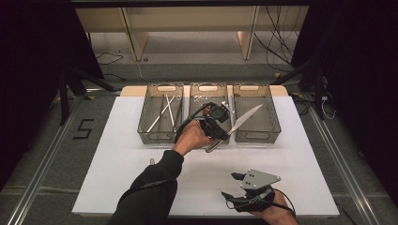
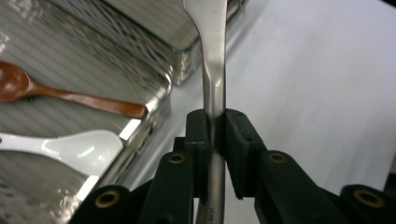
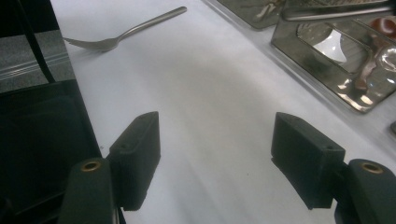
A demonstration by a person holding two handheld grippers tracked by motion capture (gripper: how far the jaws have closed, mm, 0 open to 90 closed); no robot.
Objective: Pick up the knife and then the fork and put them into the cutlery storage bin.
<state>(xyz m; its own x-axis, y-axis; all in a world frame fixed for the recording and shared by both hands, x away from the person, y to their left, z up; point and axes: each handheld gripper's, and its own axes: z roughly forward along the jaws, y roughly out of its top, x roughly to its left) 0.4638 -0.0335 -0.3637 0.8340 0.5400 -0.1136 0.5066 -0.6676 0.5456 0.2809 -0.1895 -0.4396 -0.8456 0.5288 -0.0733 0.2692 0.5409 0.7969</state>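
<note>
The left gripper (image 1: 224,132) is clamping a slim steel table knife (image 1: 244,120) by its handle, blade jutting ahead; the right gripper (image 3: 215,158) is hanging wide open.

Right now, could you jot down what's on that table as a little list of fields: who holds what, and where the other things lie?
Left gripper: shut on the handle of a shiny steel table knife, held above the trays
Right gripper: open, nothing between its jaws, near the table's front edge
Trays: three clear ribbed plastic trays in a row at the far side of the white table
Left tray contents: long thin metal utensils
Spoons: a brown wooden spoon and a white glossy spoon in one tray
Loose item: a steel fork on the tabletop
</note>
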